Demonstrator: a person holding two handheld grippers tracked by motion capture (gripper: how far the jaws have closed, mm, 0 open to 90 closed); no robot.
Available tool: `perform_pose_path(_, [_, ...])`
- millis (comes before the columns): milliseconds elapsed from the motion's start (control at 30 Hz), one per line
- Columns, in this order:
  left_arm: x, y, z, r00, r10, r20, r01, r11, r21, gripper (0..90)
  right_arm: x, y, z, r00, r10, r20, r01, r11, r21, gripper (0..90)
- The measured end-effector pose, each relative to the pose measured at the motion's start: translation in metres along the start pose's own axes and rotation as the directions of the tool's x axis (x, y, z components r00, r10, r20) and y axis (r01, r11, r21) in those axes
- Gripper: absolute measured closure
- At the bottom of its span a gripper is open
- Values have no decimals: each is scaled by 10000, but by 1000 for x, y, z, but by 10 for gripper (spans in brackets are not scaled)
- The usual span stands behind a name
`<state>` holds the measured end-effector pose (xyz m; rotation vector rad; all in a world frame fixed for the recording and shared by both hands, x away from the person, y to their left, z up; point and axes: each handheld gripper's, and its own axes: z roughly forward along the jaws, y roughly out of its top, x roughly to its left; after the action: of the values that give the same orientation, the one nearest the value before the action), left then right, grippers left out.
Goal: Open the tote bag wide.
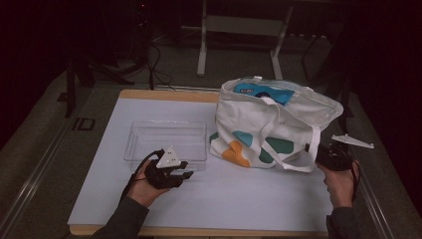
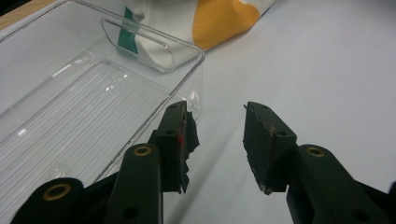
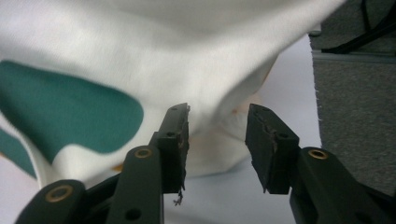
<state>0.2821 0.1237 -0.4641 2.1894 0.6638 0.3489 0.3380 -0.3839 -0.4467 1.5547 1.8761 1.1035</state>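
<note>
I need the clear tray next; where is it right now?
In the high view the clear tray lies left of centre on the white mat, between the tote bag and the left hand-held gripper.

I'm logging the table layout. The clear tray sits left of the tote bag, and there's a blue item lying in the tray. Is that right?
Not quite. The tray does sit left of the bag, but it is empty. The blue item is inside the bag's open top, as the high view shows; the left gripper view also shows the tray bare.

Dim room, grey floor (image 1: 45,124), metal stand (image 1: 239,30)
</note>
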Motion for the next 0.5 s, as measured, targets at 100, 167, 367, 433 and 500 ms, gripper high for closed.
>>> perform_pose_path(100, [3,2,-1,10000,-53,26,53,9999,-90,595,-2,5,6,9999,153,16,-153,9999,48,541])
perform_pose_path(167, [4,4,-1,10000,-62,0,62,9999,-111,593,-3,7,9,9999,156,66,-157,9998,130,534])
perform_pose_path(367, [10,18,-1,9999,8,-126,-7,10000,12,572,-5,12,14,9973,468,-568,-460,9988,151,678])
perform_pose_path(433, [13,24,0,9999,49,-140,-49,10000,38,572,-4,13,15,9974,486,-535,-478,9987,152,768])
perform_pose_path(500, [16,31,1,9997,86,-208,-86,10000,-30,571,-1,13,15,9984,229,-517,-220,9996,178,828])
